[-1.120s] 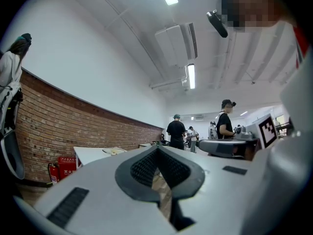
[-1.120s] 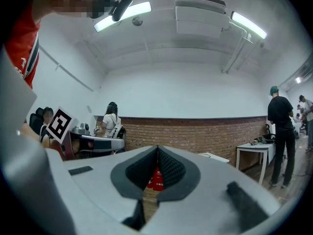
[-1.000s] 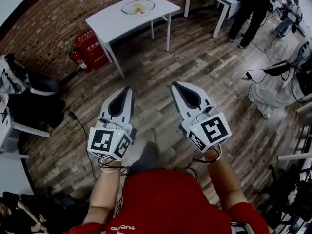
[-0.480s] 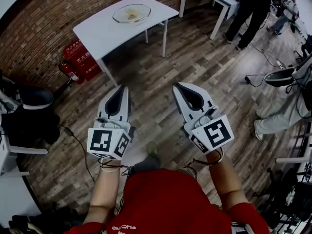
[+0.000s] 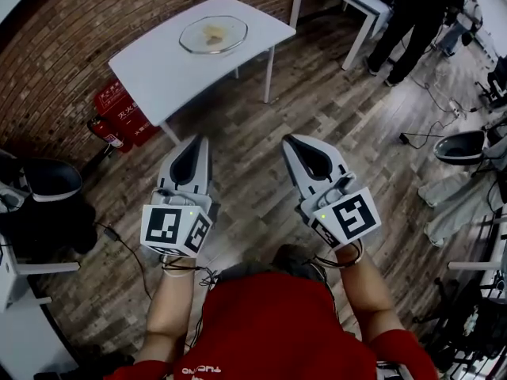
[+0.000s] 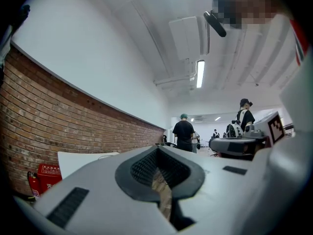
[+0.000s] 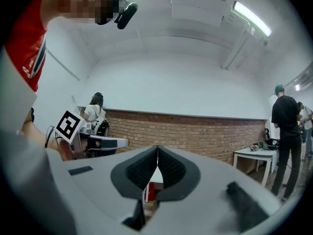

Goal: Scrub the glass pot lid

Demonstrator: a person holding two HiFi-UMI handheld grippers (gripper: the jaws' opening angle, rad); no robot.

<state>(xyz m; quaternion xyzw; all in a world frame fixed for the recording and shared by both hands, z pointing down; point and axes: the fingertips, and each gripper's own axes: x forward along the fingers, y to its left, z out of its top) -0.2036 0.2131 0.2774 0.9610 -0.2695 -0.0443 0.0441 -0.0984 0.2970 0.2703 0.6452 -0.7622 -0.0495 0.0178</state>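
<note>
Up at eleven o'clock, the glass lid (image 5: 212, 34) lay on the white desk (image 5: 150, 66), well apart from you. Your left claw (image 5: 197, 141) and right claw (image 5: 287, 139) were both closed and empty. I'd judge this the approach; next you had to reach the desk.

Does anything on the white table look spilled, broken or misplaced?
Nothing stands out. The glass lid lies flat on the white table, nothing spilled around it. A yellowish patch at its middle is too small to identify.
</note>
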